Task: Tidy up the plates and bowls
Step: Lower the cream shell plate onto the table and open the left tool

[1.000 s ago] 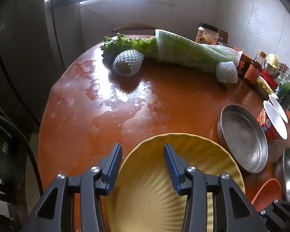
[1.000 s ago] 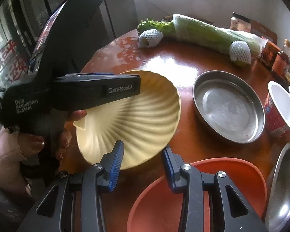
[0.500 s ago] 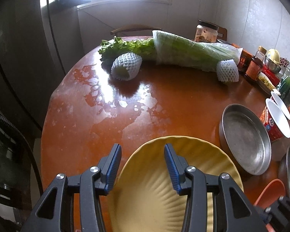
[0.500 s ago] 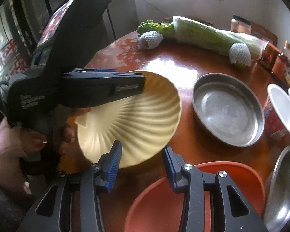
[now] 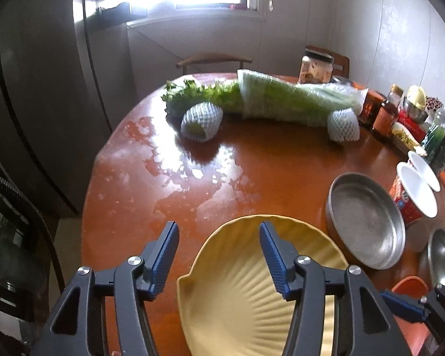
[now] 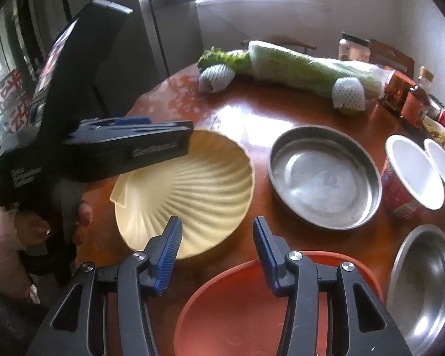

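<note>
A pale yellow shell-shaped plate (image 5: 246,296) lies on the round red-brown table (image 5: 267,163). My left gripper (image 5: 219,252) hovers over the plate's left part with its jaws opening. Its right finger stands above the plate and its left finger beside the rim, and neither pad presses on anything. In the right wrist view its black housing (image 6: 127,151) covers the yellow plate's (image 6: 192,192) far-left rim. My right gripper (image 6: 216,240) hangs over the near rim of an orange bowl (image 6: 252,311), jaws opening and holding nothing. A steel pan (image 6: 323,178) and a steel bowl (image 6: 424,279) sit to the right.
Across the back of the table lie a wrapped cabbage (image 5: 296,101) and two foam-netted fruits (image 5: 201,121). Jars and bottles (image 5: 382,112) line the right side, with two white paper cups (image 6: 412,178) near the steel pan. A dark fridge (image 5: 44,103) stands left of the table edge.
Both grippers' jaws have spread wider. My left gripper has lifted a little, so more of the table shows. The yellow plate stays on the table.
</note>
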Motion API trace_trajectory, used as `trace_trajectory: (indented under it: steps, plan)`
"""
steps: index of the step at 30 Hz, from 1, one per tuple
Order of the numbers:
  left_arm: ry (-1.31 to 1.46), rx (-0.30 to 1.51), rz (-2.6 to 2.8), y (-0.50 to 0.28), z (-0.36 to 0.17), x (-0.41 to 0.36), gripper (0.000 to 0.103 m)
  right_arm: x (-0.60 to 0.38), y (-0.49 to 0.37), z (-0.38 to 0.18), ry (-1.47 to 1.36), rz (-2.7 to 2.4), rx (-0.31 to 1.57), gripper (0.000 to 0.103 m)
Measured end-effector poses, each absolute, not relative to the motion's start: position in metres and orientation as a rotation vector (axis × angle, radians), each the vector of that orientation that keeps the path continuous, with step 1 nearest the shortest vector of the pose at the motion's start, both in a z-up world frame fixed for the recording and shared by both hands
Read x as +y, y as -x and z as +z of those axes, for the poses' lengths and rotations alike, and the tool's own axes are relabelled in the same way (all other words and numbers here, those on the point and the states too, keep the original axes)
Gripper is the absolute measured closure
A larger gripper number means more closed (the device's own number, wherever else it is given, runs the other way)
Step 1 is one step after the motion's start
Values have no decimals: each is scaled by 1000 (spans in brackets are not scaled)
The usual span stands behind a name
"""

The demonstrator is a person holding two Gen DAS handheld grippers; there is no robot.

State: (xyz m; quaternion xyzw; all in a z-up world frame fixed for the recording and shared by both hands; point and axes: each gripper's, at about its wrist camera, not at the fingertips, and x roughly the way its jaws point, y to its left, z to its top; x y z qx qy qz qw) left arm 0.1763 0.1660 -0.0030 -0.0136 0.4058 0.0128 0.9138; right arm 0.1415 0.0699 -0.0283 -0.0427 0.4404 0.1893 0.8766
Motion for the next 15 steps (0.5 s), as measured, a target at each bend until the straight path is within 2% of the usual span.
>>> trace_trajectory:
  steps: [15]
  plan:
    - [37, 728, 26, -117, 43, 131, 40, 20, -109, 23, 33, 347, 782, 49]
